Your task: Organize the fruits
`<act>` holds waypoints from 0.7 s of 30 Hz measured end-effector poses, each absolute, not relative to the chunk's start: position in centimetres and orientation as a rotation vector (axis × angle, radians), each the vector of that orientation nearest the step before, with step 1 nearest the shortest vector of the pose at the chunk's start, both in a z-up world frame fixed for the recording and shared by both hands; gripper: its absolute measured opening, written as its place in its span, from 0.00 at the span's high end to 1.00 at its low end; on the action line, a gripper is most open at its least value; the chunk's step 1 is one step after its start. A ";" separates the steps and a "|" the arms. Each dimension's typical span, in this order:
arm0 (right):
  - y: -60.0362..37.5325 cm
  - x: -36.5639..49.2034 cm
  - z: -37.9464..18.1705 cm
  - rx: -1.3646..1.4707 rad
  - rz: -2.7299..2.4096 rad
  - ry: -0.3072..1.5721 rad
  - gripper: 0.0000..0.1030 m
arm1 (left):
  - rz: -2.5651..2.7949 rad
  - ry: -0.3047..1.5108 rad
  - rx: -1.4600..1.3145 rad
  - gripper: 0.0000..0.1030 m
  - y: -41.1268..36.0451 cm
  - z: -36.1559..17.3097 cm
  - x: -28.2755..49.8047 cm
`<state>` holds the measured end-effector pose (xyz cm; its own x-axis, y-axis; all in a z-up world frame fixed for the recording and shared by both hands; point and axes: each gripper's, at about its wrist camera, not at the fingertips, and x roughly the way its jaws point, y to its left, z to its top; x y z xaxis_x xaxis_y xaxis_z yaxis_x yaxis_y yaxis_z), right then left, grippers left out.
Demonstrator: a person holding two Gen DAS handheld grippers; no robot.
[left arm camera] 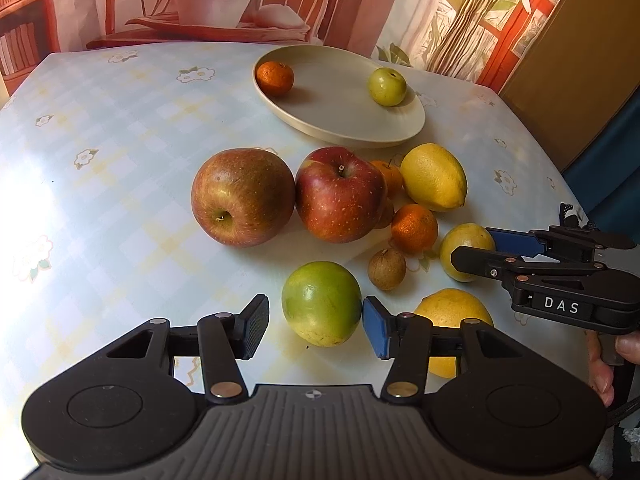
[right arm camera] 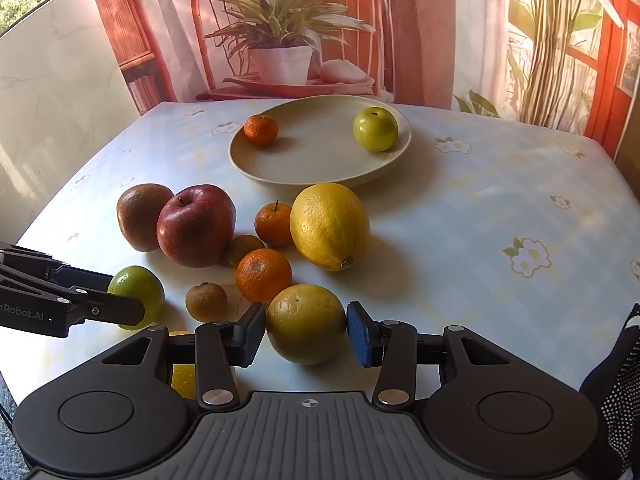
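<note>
Left wrist view shows my left gripper (left arm camera: pixel 316 326) with its jaws partly open around a green fruit (left arm camera: pixel 321 303). The blue pad (left arm camera: pixel 375 332) just touches it, but the black pad (left arm camera: pixel 256 326) has a small gap, so I am not squeezing it. Right wrist view shows my right gripper (right arm camera: pixel 306 334) with both pads against a yellow-green fruit (right arm camera: pixel 305 322), holding it on the table (right arm camera: pixel 480 208). Past that fruit sit a tangerine (right arm camera: pixel 263 275), a big lemon (right arm camera: pixel 330 226) and a red apple (right arm camera: pixel 196 225). Farther back is the plate (right arm camera: pixel 320 160), with a small orange (right arm camera: pixel 261 129) and a small green apple (right arm camera: pixel 375 128) in it.
</note>
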<state>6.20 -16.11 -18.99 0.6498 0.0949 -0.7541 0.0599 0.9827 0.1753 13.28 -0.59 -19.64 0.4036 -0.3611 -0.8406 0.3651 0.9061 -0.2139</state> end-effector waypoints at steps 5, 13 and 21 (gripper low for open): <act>-16.0 6.1 -19.0 0.191 0.018 0.864 0.60 | -0.483 1.062 -0.018 0.52 -0.7 -20.0 13.7; -16.1 5.8 -18.8 0.190 0.016 0.856 0.60 | -0.479 1.021 0.019 0.53 -0.4 -19.0 13.0; -16.6 5.3 -17.6 0.203 0.010 0.824 0.60 | -0.453 0.930 0.042 0.53 -0.1 -16.1 12.9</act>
